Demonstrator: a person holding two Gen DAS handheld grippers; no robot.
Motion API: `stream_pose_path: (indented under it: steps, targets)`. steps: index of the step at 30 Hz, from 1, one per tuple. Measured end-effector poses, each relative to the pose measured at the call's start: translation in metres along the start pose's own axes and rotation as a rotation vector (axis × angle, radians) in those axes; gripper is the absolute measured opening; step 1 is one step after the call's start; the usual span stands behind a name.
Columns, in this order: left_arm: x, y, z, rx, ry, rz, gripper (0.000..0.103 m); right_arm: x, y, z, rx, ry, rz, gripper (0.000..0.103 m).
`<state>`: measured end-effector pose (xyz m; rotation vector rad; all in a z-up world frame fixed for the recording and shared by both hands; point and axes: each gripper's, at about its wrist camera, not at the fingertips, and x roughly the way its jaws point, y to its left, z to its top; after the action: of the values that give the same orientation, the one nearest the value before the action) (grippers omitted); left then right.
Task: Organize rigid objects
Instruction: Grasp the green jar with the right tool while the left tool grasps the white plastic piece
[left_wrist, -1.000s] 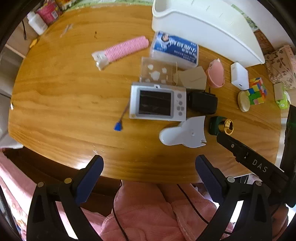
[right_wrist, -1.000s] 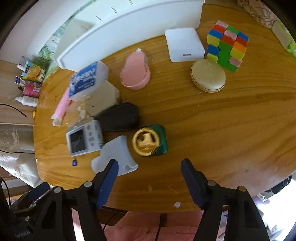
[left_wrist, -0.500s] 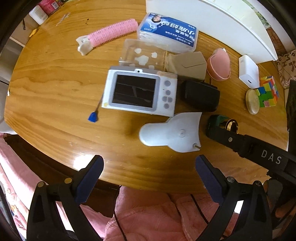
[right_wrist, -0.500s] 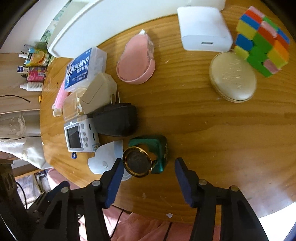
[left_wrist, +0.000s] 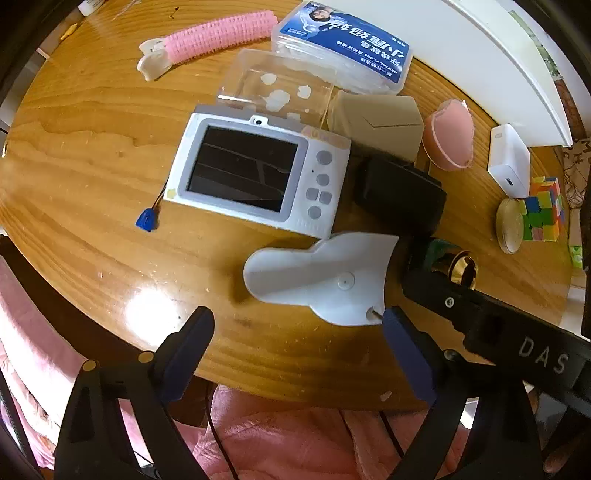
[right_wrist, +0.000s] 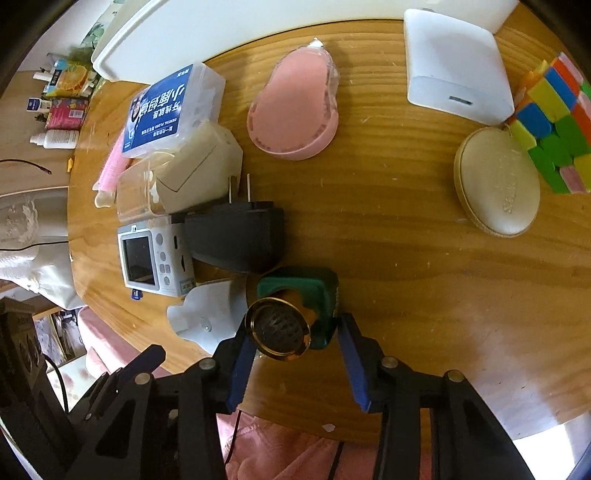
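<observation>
Nearest to us, the right tongs (right_wrist: 295, 354) are closing around the green bottle with the gold cap (right_wrist: 295, 314), which sits between the blue pads at the near edge of the desk (right_wrist: 406, 258); we'd say the pads are touching its sides. The left tongs (left_wrist: 295, 332) are spread wide above the white flat plastic piece (left_wrist: 317, 277), closing a little, gripping nothing. Just beyond sit the white toy camera (left_wrist: 258, 177) and the black charger (left_wrist: 399, 192). Further on there's a clear plastic box (left_wrist: 277, 88) with a few white bits inside, a beige plug (left_wrist: 376, 122) and a pink oval case (left_wrist: 448, 134). At the far edge stands a white tub (right_wrist: 221, 33); we can't tell what's in it.
</observation>
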<state>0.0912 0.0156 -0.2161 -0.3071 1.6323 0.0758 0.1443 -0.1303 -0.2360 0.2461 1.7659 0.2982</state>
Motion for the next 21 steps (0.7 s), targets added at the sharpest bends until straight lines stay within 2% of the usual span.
stream_pose_path:
  steps: [10,16,21]
  targets:
    - [0.021,-0.020,-0.003,0.005,0.021,0.034,0.094,-0.004,-0.003,0.018,-0.018,0.013,-0.018,0.044]
    - [0.030,-0.027,0.006,0.023,0.038,0.052,0.093,-0.017,-0.026,0.027,-0.012,0.017,0.000,0.043]
    - [0.041,-0.031,0.015,0.022,0.070,0.055,0.088,-0.024,-0.040,0.031,-0.013,0.015,0.010,0.043]
